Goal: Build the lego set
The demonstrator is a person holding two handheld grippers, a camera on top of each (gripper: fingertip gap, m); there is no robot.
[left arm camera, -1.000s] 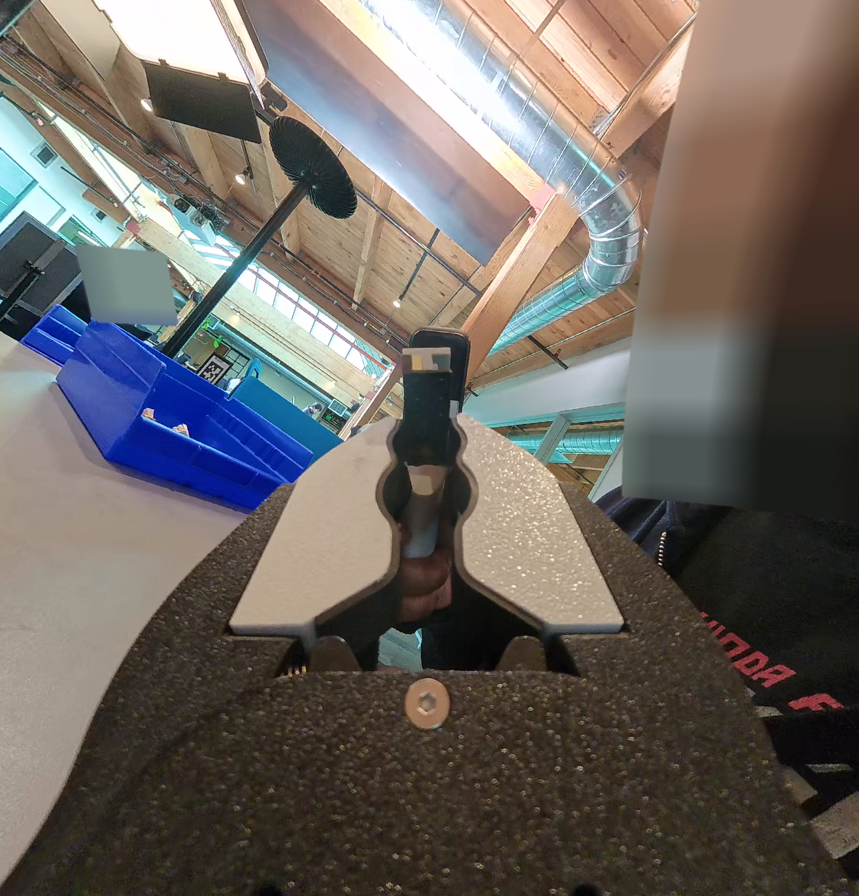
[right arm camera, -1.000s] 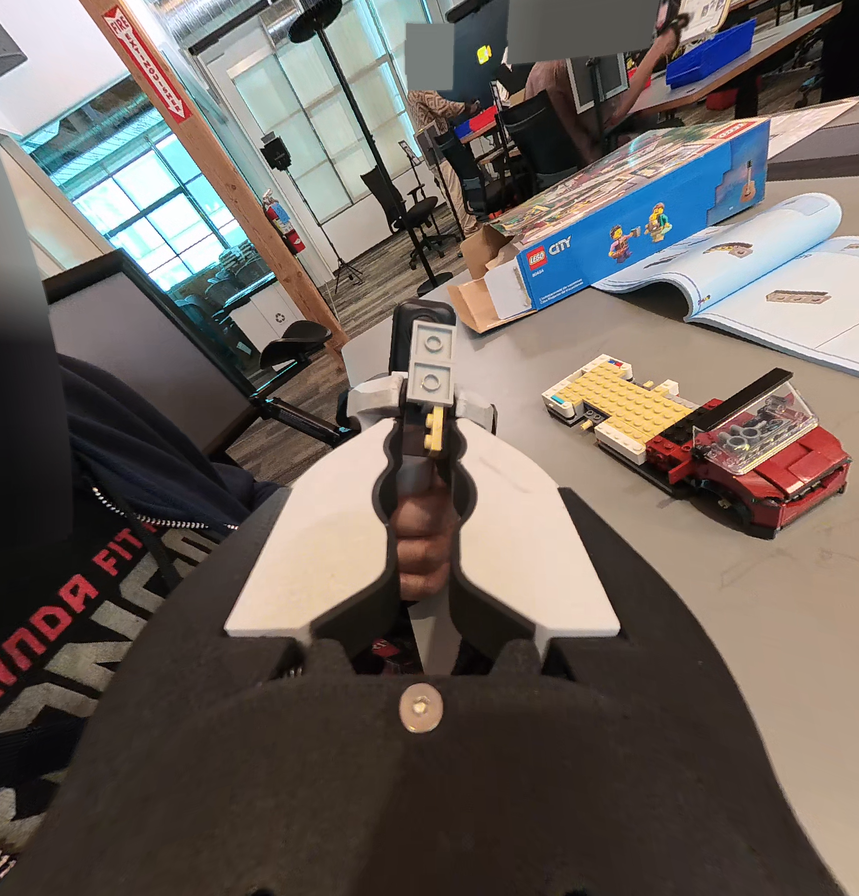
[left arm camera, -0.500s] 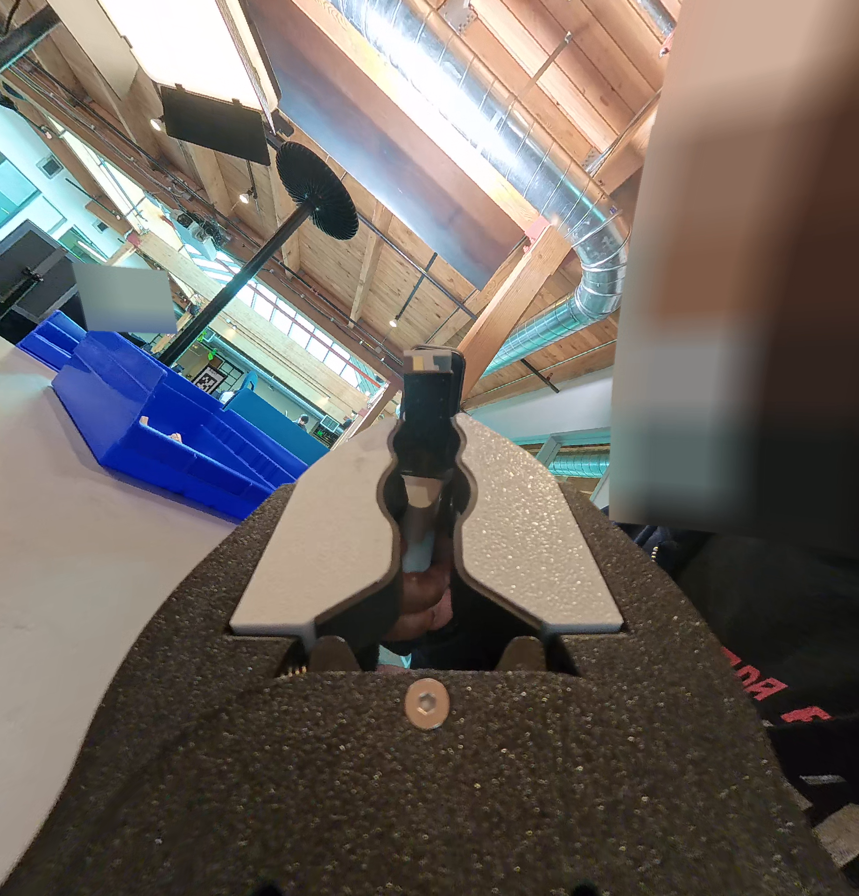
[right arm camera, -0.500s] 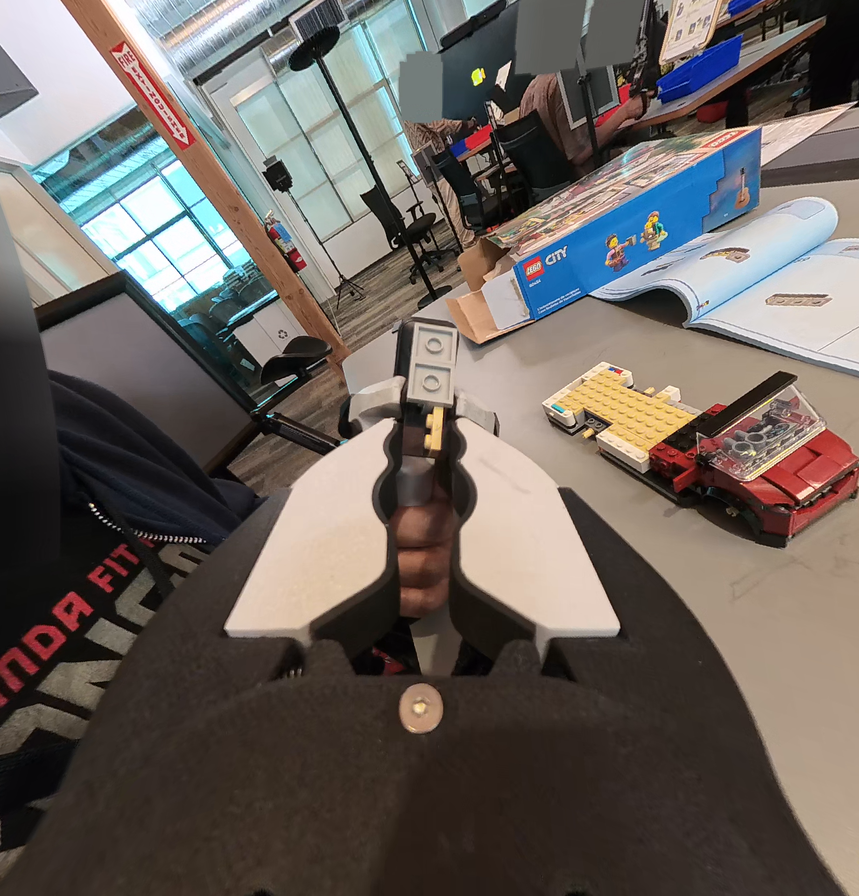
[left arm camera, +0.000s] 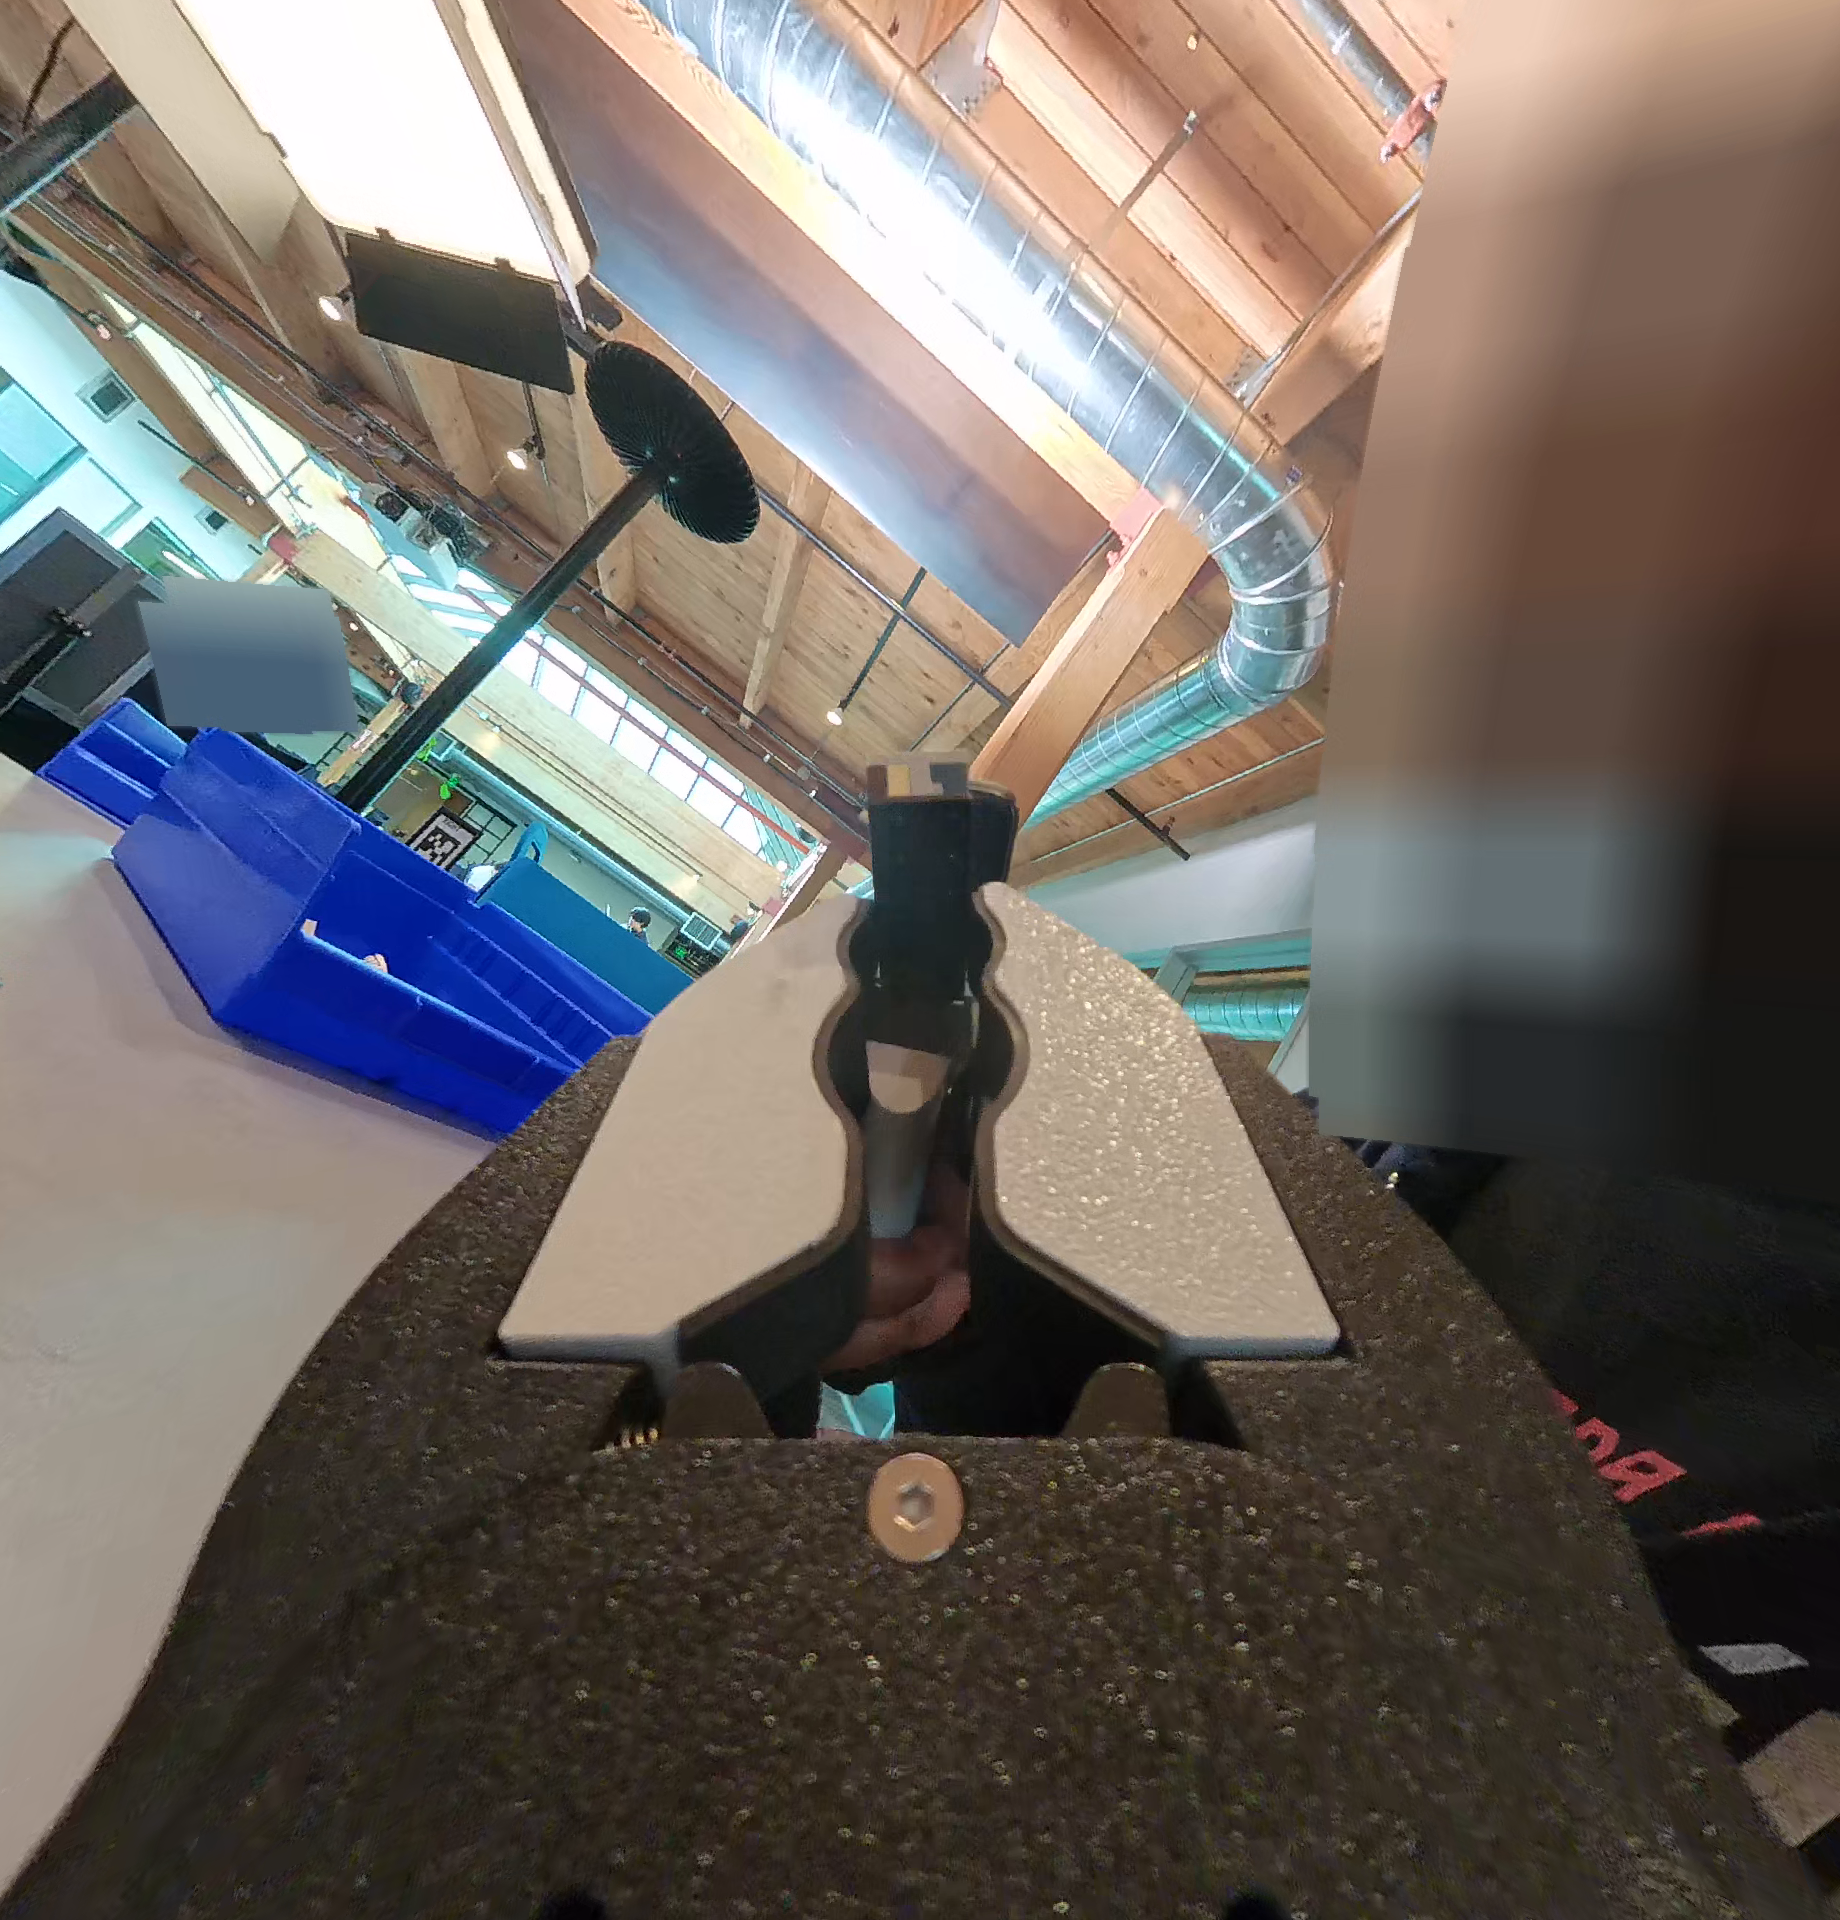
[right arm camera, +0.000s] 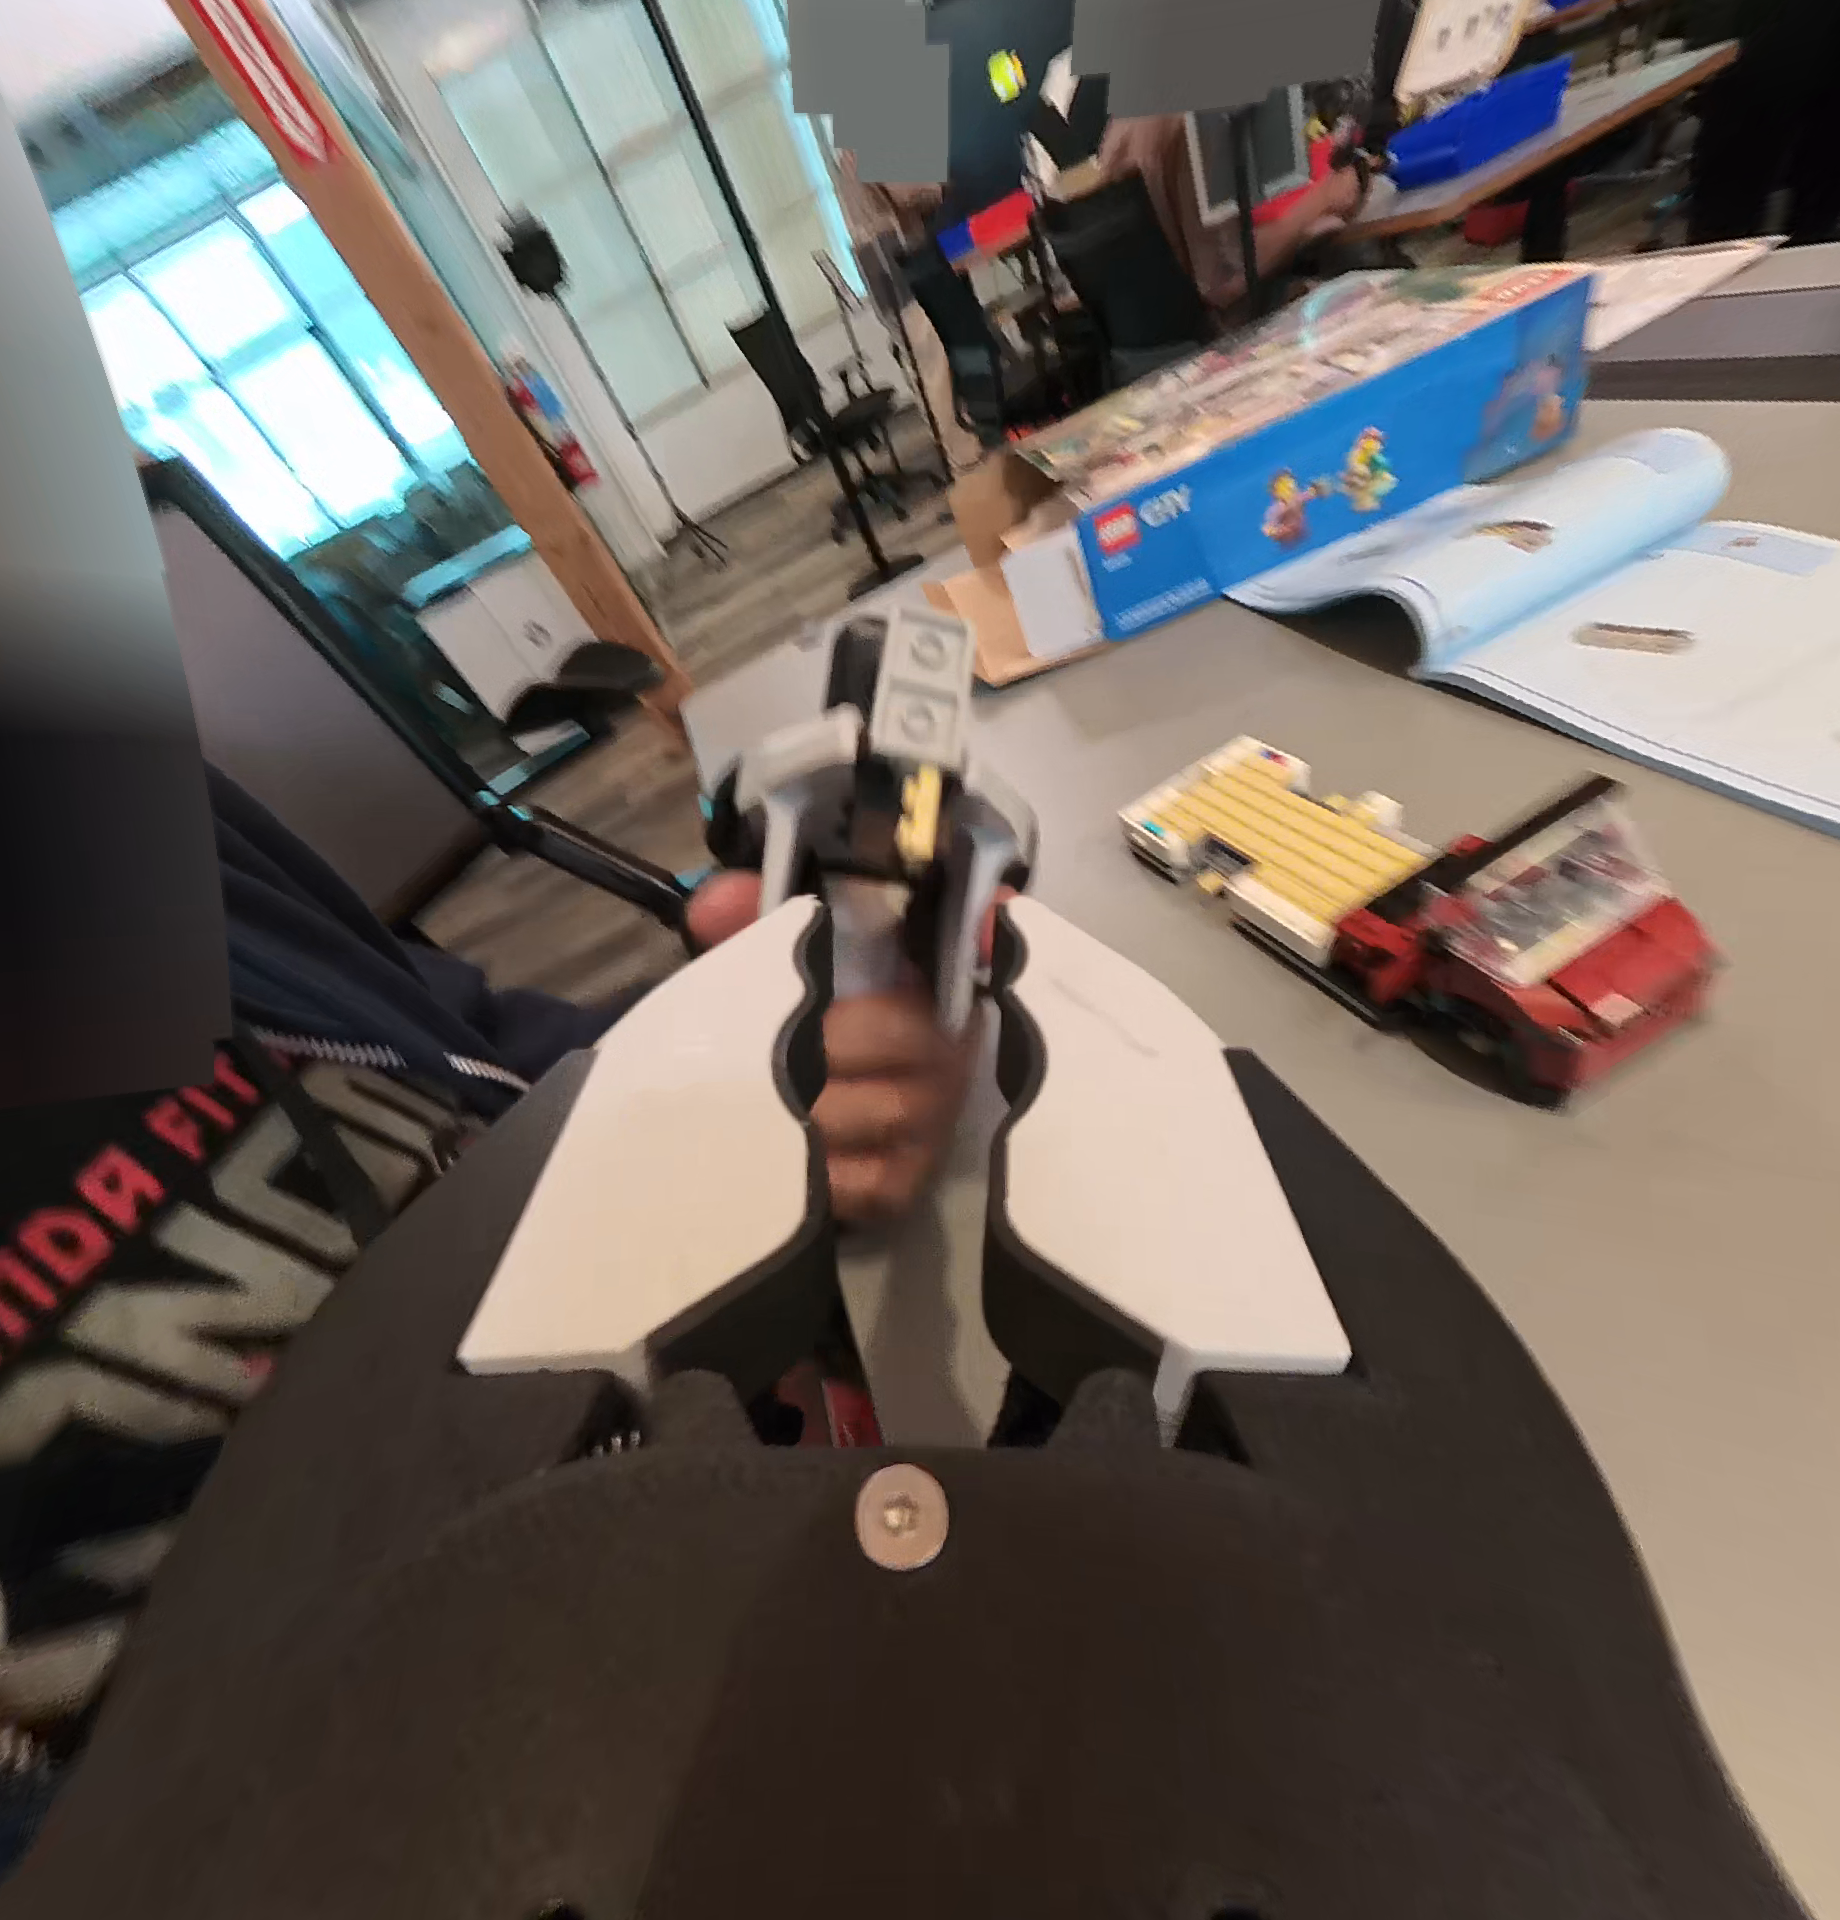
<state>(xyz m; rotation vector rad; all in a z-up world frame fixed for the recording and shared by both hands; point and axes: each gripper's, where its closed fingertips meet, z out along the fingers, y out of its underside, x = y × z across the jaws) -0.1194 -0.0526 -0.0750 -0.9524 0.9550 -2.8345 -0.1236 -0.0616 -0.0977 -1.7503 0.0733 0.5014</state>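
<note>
Toy-brick assembly [right arm camera: 911,727], small and held up in the air above the near edge of the table [right arm camera: 1311,1299]: a grey two-stud plate on top, with black and yellow pieces beneath.

The left hand-held gripper [left arm camera: 921,904] pinches its black lower part, with both fingers closed against it. The right hand-held gripper [right arm camera: 911,914] faces it from the opposite side with its fingers spread. The left one's grey fingers and the person's hand [right arm camera: 874,1101] show through the gap, and the right fingers do not press on the bricks. The right wrist view is blurred.

To the right on the table lies a red toy-brick car [right arm camera: 1518,935] with a clear windscreen and a yellow-and-white studded rear section. Farther off are an open blue toy box [right arm camera: 1311,468] and an open instruction booklet [right arm camera: 1622,644].

In the left wrist view, blue plastic bins [left arm camera: 324,935] sit on the table to the far left. Above are a wooden ceiling and a silver duct [left arm camera: 999,260].
</note>
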